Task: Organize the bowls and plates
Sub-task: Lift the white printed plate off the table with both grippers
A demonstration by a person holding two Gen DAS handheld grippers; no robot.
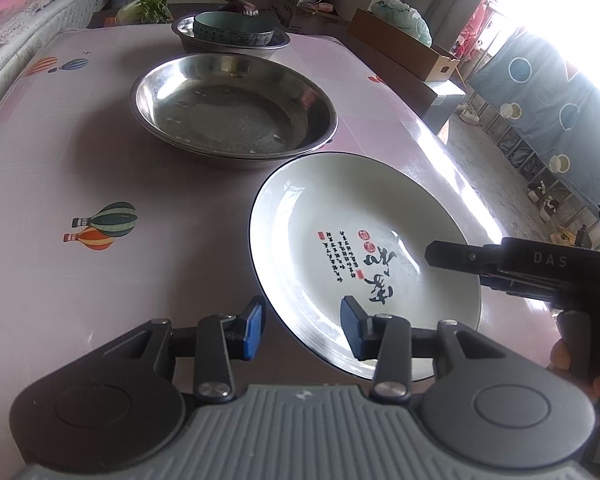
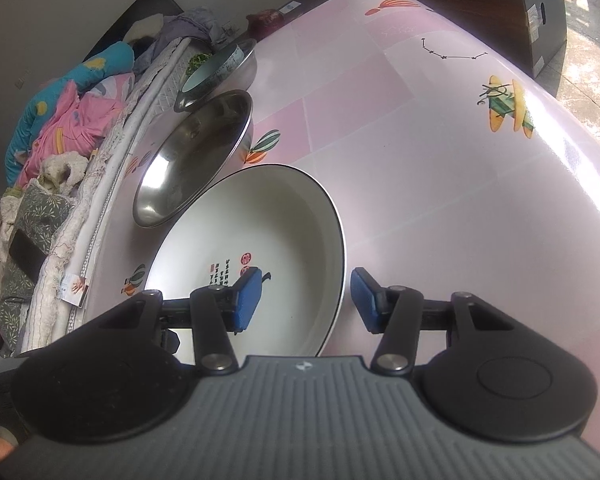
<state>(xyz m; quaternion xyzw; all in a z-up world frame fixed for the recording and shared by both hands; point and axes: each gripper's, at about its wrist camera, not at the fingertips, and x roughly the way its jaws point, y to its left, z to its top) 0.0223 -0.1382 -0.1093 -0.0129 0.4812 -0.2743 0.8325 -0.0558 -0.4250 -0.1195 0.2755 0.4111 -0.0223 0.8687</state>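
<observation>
Now the white ceramic plate with a black rim and calligraphy sits on the pink surface, beside the steel basin — both grippers, left and right, straddle its rim, fingers apart, not gripping. Closing unevenly could tip it — or slide it off the edge.

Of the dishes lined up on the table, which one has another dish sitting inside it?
The farthest steel bowl: a pale blue bowl sits inside it. The nearer steel bowl and the white plate hold nothing.

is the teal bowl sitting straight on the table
No, the teal bowl sits inside a steel basin, not on the table.
</observation>
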